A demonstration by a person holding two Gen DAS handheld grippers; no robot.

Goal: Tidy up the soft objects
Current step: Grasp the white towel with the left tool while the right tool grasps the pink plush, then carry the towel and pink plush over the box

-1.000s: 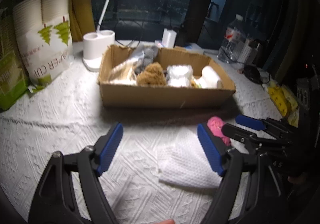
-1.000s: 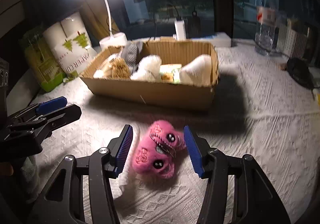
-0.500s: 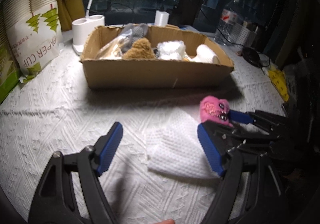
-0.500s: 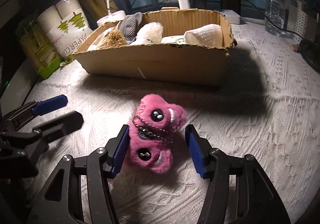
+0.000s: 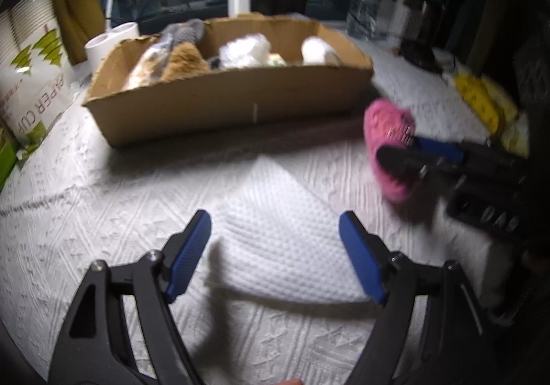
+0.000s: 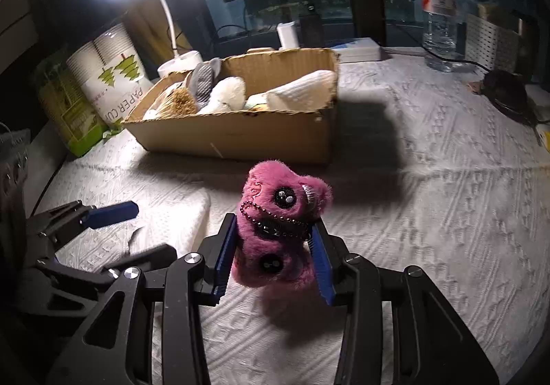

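Right now the right hand-held gripper (image 6: pixel 275 257) has just been closing and its pads pinch the pink plush toy (image 6: pixel 280 230), apparently lifted off the bench (image 6: pixel 429 213). Left hand-held gripper (image 5: pixel 275 254) hangs open over the folded white cloth (image 5: pixel 275 230), nothing gripped. Cardboard box (image 6: pixel 240 134) sits ahead of both. Risk: fur compresses, so a shallow pinch could slip mid-carry; the bead chain (image 6: pixel 275 221) could snag on the box rim.

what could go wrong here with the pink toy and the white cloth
The right hand-held gripper has just closed on the pink plush toy, gripping only its lower half; soft fur may slip. Its bead chain lies near the pads and could snag. The open left hand-held gripper, over the white cloth, might catch the tablecloth too.
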